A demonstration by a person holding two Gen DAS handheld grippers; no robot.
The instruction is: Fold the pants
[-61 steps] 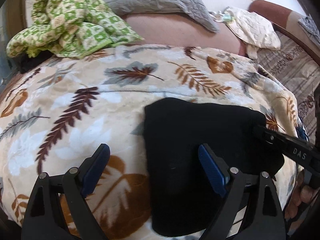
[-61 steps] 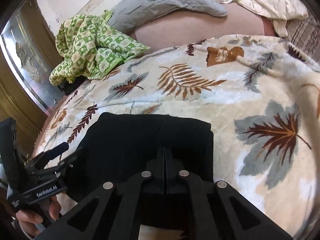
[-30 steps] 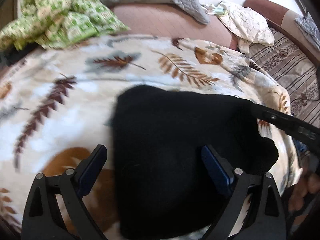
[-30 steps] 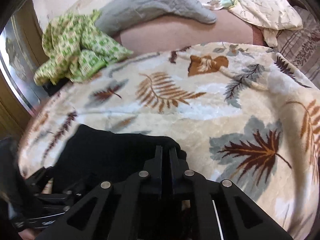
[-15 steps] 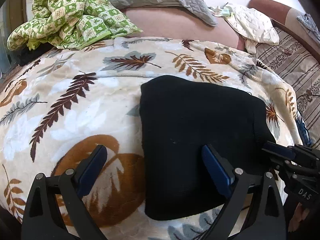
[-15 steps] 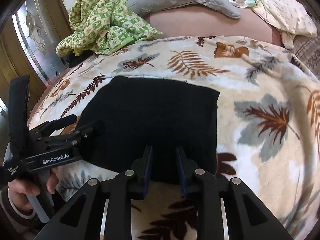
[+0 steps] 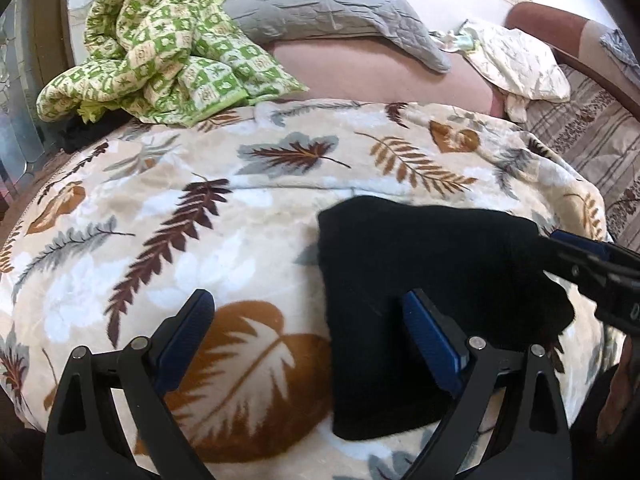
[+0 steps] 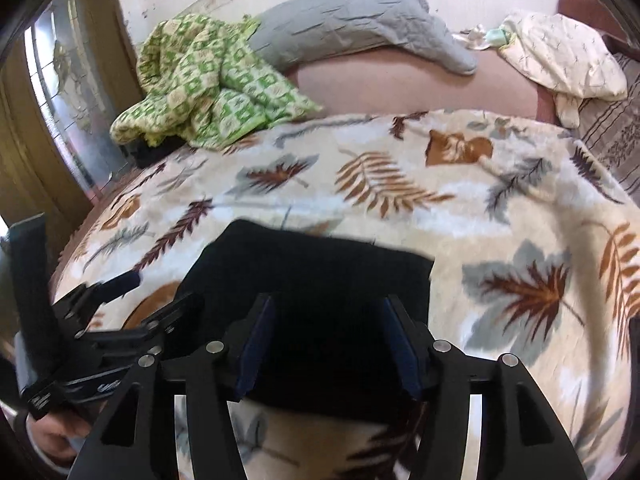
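Your left hand-held gripper (image 7: 308,336) was wide open and held nothing. One blue pad sat over the leaf blanket (image 7: 168,240) and the other over the near left part of the pants (image 7: 424,264). The pads did not press on the cloth.

The pants were a small, dark, folded bundle. They lay on the blanket on the bed, close to the near edge and a bit toward its right side. The green checked cloth (image 7: 160,48) and the gray pillow (image 7: 328,4) were well apart from them, at the far side of the bed.

Your right hand-held gripper (image 8: 326,340) had just been opening its jaws. The pants showed between the pads, but the pads stood clear of them, so it had let go.

It looked like you were at the end of a fold, at the letting-go step. The bundle already looked neat and small. Next, you may have needed to lift both grippers away without snagging the cloth, or pat the bundle flat.
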